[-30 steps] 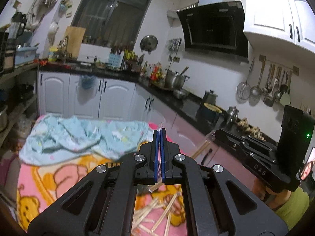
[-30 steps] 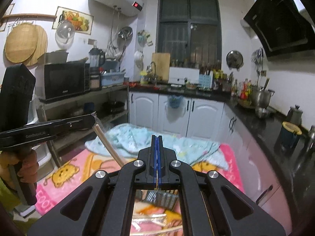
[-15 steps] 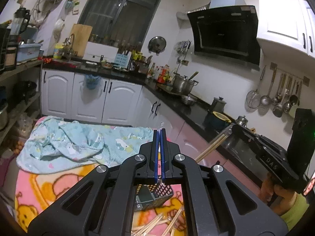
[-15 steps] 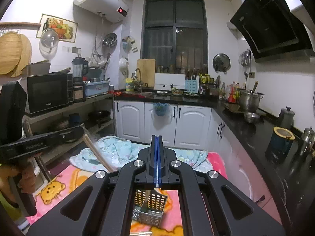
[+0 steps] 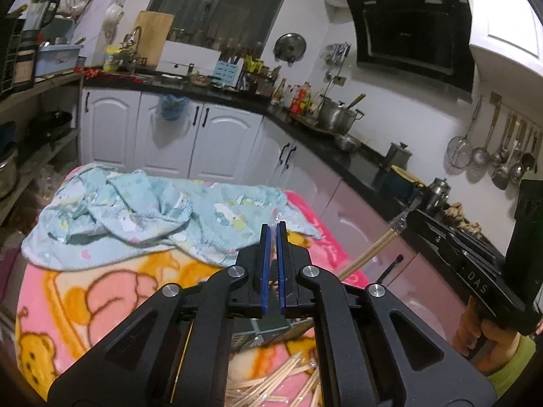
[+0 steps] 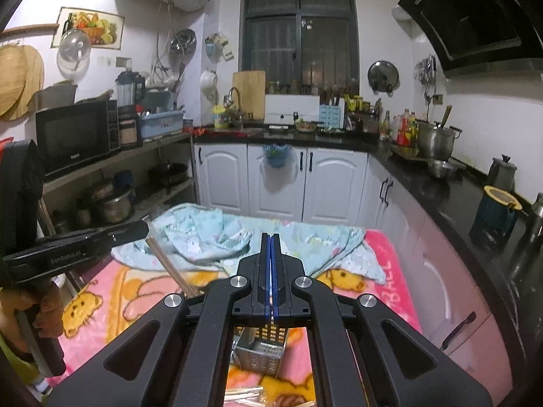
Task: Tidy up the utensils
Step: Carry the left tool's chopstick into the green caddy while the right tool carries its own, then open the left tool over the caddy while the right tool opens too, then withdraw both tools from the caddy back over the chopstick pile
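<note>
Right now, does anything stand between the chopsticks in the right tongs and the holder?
Nothing visible. The right tongs hold chopsticks slanting down toward the holder on the blanket; their lower ends are hidden behind the left tongs. The cloth lies farther back.

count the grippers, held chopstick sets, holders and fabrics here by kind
grippers: 2, left gripper, right gripper
held chopstick sets: 2
metal utensil holder: 1
light blue cloth: 1
pink cartoon blanket: 1
total: 7
</note>
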### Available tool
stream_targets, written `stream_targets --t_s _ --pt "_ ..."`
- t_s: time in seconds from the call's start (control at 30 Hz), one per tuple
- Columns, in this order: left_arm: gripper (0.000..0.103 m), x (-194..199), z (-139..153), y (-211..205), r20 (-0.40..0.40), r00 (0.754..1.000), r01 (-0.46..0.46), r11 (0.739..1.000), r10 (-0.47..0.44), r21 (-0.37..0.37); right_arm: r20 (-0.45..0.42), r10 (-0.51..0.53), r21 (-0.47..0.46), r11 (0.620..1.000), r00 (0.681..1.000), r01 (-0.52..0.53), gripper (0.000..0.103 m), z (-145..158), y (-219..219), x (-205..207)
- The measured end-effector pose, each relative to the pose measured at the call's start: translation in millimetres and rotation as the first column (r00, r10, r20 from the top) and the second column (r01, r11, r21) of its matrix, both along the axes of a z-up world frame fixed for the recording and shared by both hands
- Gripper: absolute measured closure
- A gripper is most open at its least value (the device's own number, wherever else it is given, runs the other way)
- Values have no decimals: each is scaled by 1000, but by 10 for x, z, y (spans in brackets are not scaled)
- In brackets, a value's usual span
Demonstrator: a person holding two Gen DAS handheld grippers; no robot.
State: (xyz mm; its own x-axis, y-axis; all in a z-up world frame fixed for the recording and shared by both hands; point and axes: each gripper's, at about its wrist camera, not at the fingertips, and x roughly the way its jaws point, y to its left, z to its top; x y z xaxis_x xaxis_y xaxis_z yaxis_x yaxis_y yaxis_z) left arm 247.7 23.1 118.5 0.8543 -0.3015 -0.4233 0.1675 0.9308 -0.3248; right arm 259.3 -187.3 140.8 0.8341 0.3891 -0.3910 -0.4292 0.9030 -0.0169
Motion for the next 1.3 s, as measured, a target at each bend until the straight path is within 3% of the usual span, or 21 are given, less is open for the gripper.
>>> stream_targets --t_s 0.07,0.13,0.17,0.2,0.23,0.3,0.47,0.8,1.3 --pt "99 3 -48 24 -8 1000 -14 1000 15 8 -14 1 -5 1000 1000 -2 102 -69 16 24" --pt "80 -5 -78 49 -12 999 -32 999 32 18 -32 -3 -13 1000 999 2 99 -145 32 48" --pt "67 -18 -85 53 -10 999 -38 999 38 22 -35 -3 -14 1000 999 3 88 -161 29 54" --pt "61 -40 -90 64 -1 999 -42 999 42 29 -33 -6 -15 1000 999 5 78 -185 23 49" --pt "59 -70 -92 70 11 999 -48 998 48 39 -30 -7 -13 1000 1000 7 58 -197 10 39" --pt "39 -108 -96 79 18 998 -63 997 62 50 -19 -11 0 1000 1000 11 54 -214 -35 5" --pt "10 -242 -77 142 54 994 -98 993 95 60 -1 -27 12 1000 1000 27 42 -223 -171 -93" --pt "10 -535 -80 323 77 986 -155 986 151 53 37 -44 24 999 998 43 36 -169 -406 -377" --pt "10 -959 -320 384 58 983 -176 981 172 79 64 -5 3 1000 998 5 28 -280 -367 -885"
